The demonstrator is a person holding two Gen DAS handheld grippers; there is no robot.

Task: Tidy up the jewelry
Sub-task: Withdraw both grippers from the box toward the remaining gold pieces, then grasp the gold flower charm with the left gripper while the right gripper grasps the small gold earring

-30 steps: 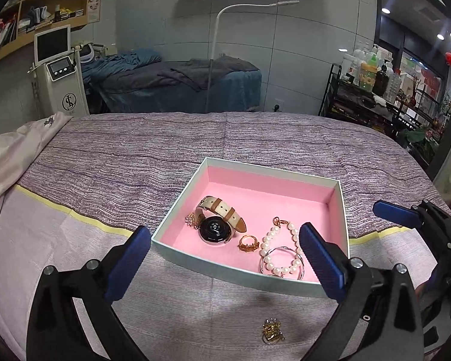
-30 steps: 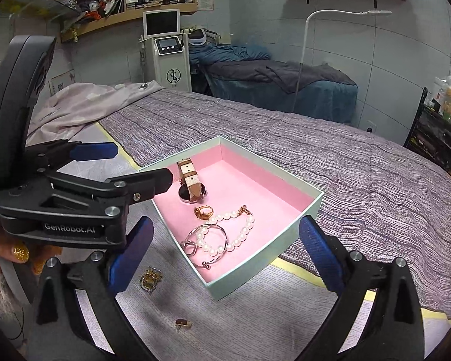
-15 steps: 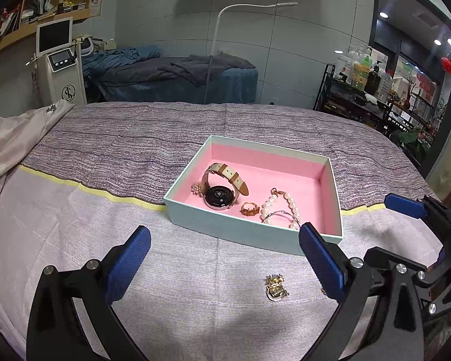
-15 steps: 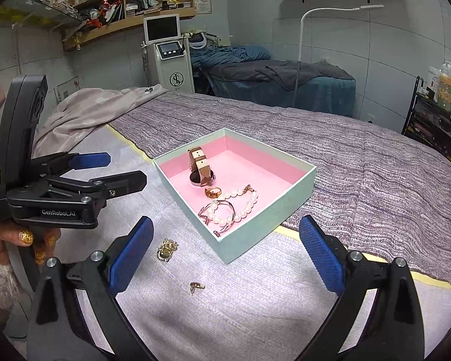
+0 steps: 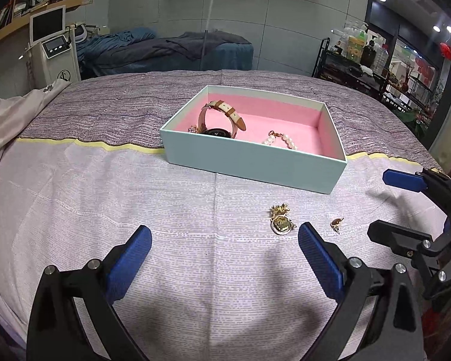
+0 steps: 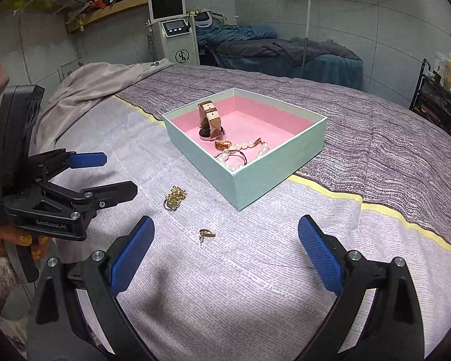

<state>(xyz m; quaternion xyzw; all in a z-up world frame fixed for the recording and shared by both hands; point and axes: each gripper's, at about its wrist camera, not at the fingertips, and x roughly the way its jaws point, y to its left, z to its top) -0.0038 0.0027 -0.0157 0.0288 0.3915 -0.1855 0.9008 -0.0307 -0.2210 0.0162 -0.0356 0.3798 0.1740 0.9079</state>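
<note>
Gold brooch & small earring are lying on the bedspread, just in front of the box w/ pink lining. R wrist view is showing more of the inside: watch, gold ring, pearl bracelet, bangle; L view is hiding ring & bangle behind the near wall. Left gripper & right gripper are both gaping wide, holding nothing. Vs 1 s ago both are sitting further back from the box, brooch now lying nearer the L fingers
</note>
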